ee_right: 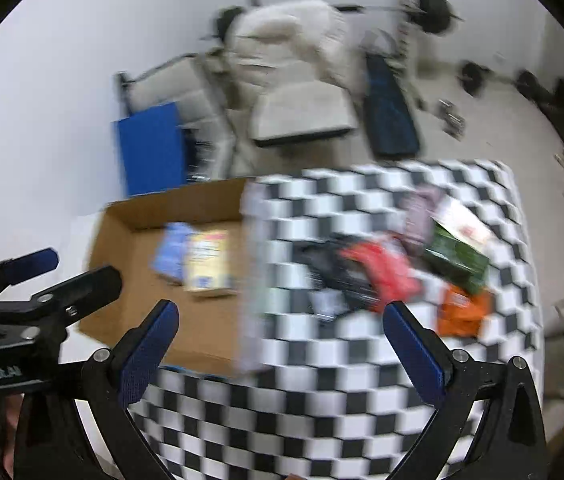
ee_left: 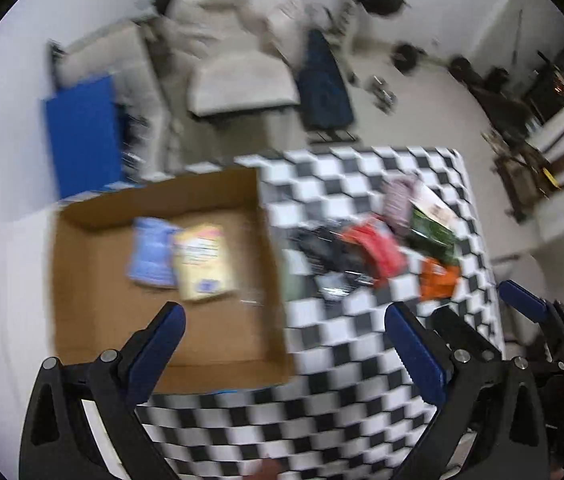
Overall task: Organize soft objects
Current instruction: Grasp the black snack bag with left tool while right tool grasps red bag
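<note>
Our left gripper (ee_left: 283,322) and right gripper (ee_right: 280,318) both hung above the checkered tabletop (ee_right: 321,420) with fingers (ee_left: 162,340) spread wide and holding nothing. A blue packet (ee_left: 150,254) and a yellow packet (ee_left: 202,262) already lay in the cardboard box (ee_left: 82,280), so we judged ourselves between picks: next we needed to drop onto the heap of soft pouches, where the red (ee_right: 381,272), black (ee_right: 329,268), green (ee_right: 457,256) and orange (ee_right: 461,312) ones lay near the tabletop's right edge. The tabletop between box and heap was bare, leaving room to carry, though the box's near wall (ee_right: 252,280) stood in the path and the orange pouch sat close to the edge.
</note>
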`<state>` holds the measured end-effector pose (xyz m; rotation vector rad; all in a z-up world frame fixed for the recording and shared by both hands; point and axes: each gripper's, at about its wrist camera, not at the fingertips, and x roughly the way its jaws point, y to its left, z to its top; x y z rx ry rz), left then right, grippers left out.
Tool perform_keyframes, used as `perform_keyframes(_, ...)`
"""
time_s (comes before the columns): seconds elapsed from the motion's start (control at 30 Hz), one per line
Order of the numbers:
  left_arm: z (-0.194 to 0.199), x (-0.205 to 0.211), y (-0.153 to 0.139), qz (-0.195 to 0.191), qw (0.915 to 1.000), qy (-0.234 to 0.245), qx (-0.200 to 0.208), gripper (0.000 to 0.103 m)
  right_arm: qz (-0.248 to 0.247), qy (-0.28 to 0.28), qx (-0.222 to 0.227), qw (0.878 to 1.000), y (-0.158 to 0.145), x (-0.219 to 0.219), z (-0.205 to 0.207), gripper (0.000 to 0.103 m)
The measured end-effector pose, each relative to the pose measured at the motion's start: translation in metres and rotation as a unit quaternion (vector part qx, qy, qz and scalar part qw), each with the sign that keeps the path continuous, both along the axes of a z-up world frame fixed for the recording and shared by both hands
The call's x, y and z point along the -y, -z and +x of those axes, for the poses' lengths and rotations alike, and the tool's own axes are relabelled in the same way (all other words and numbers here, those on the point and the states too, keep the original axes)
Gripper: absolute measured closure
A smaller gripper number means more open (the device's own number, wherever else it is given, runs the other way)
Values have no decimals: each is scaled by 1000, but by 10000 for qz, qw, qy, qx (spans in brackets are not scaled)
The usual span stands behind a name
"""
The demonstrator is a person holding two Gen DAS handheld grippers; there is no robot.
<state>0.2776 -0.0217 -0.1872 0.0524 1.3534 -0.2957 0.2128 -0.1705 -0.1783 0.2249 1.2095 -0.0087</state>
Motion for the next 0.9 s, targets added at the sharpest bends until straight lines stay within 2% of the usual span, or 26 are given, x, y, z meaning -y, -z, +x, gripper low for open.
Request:
perform_keyframes(0.07, 17, 30, 32, -72, 9988, 37, -481, 1, -190, 348, -206, 9990, 10, 41, -2, 0)
perform_keyframes(0.13, 28, 56, 67, 90, 9962, 9, -861, 1, -139, 479, -460, 9977, 29, 78, 2, 0)
perform_keyframes(0.2, 37, 72, 103, 241, 9925, -97, -1193, 1, 74, 281, -852, 9959, 62, 103, 16, 0)
perform_keyframes(0.27, 39, 79, 130, 415, 9886, -238, -1428, 1, 8, 4, -1160, 9932, 91, 110, 28, 2)
perform_keyframes(0.37, 40, 85, 159, 552, 9834, -441, -1671, 1, -84, -427, -1578, 9865, 138, 110, 47, 11)
perform_keyframes(0.4, 39, 85, 163, 542, 9825, -477, -1715, 4, 22, -537, -1710, 9838, 154, 109, 54, 15)
perform_keyframes(0.43, 40, 85, 167, 621, 9816, -580, -1711, 4, 132, -634, -1809, 9814, 167, 106, 59, 16)
perform_keyframes(0.5, 41, 82, 172, 711, 9800, -699, -1724, 4, 244, -882, -1972, 9761, 191, 98, 68, 24)
perform_keyframes(0.6, 46, 76, 178, 829, 9758, -984, -1770, 6, 433, -1005, -2084, 9719, 218, 88, 78, 25)
perform_keyframes(0.67, 49, 78, 180, 926, 9749, -986, -1771, 6, 561, -891, -2111, 9718, 229, 90, 81, 28)
perform_keyframes(0.7, 50, 80, 180, 924, 9752, -964, -1766, 6, 468, -810, -2123, 9727, 232, 92, 82, 38)
perform_keyframes(0.73, 51, 83, 181, 932, 9755, -927, -1765, 6, 415, -793, -2049, 9747, 230, 94, 82, 43)
perform_keyframes(0.77, 51, 87, 182, 954, 9756, -894, -1762, 6, 368, -790, -2021, 9755, 228, 96, 81, 62)
perform_keyframes(0.9, 52, 97, 191, 902, 9725, -945, -1929, 5, 96, -541, -2135, 9754, 222, 118, 64, 72)
